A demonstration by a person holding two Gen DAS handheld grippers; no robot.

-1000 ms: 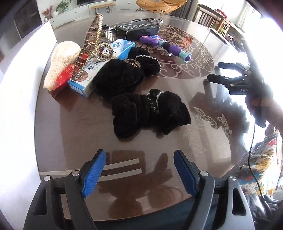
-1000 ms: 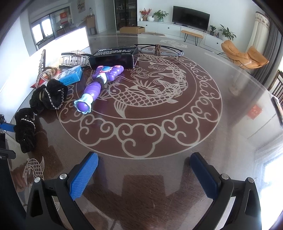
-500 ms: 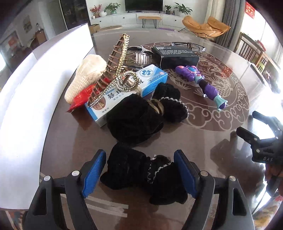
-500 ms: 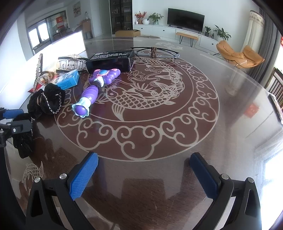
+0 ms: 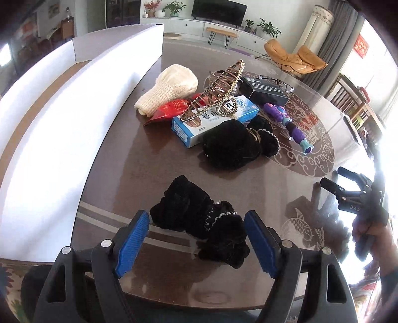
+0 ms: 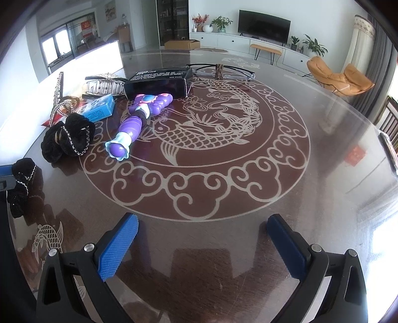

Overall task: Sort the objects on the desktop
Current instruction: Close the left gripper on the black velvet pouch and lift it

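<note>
Left gripper (image 5: pixel 196 238) spread wide, straddling the near black scrunchie (image 5: pixel 199 223) on the table (image 5: pixel 154 159); its long axis slants from far-left to near-right between the pads. Right gripper (image 6: pixel 201 246) also wide, holding nothing, well right of that scrunchie.

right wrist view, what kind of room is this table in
Most likely a home living room. Behind the round dark glass-topped table with its carp pattern stand a flat black television on a long white cabinet, an orange lounge chair and potted green plants.
</note>
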